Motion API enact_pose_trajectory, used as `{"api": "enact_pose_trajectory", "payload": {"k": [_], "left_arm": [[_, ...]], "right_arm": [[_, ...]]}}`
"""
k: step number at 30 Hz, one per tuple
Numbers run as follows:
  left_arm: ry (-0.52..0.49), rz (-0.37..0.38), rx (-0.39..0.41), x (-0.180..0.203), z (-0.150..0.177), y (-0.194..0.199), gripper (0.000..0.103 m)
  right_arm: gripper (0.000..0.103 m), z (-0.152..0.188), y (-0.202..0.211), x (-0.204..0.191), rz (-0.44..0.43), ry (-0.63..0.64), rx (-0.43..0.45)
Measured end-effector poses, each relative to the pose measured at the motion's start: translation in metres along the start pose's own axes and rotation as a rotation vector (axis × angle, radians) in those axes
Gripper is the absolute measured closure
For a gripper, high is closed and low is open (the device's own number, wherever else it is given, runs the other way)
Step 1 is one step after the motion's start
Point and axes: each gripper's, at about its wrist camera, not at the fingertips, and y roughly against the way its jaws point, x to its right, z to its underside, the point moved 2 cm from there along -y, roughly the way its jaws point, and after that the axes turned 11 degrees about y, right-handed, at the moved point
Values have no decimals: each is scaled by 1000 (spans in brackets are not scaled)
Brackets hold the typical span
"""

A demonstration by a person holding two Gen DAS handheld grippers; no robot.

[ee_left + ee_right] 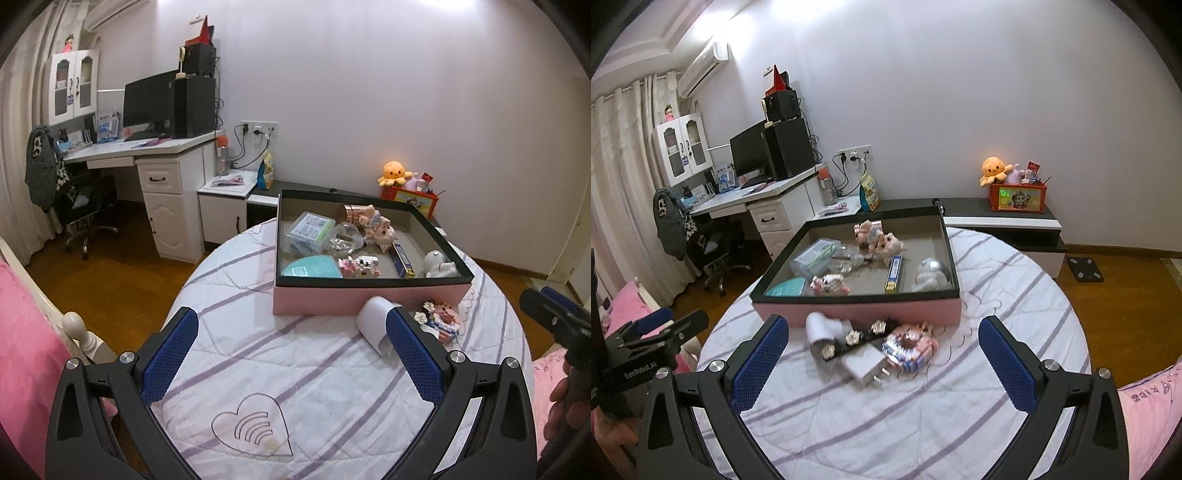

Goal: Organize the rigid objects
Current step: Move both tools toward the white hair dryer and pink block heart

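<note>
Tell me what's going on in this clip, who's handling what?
A person holds two handheld grippers over a bed, sorting small rigid items into a pink box. Both the left gripper and the right gripper are open and empty. The box already holds a doll, a clear plastic case, a white figurine and more. Still on the quilt in front of it: a white cylinder, a white charger plug and a pink block toy.

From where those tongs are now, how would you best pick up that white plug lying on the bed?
Probably by the white plug's two flat sides, coming straight down from above with the right tongs. It is a small block lying flat on the bedspread, prongs pointing toward the camera, so its body gives parallel faces. Avoid the prongs; the black strip crowds the far side.
</note>
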Motion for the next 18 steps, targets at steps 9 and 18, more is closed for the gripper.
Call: {"api": "enact_pose_trajectory", "payload": {"k": [9, 18], "left_arm": [[-16, 9, -9, 6, 8, 6, 0], [-28, 11, -37, 12, 15, -3, 0]], "right_arm": [[0, 12, 2, 1, 6, -2, -22], [0, 20, -2, 10, 27, -20, -52]]}}
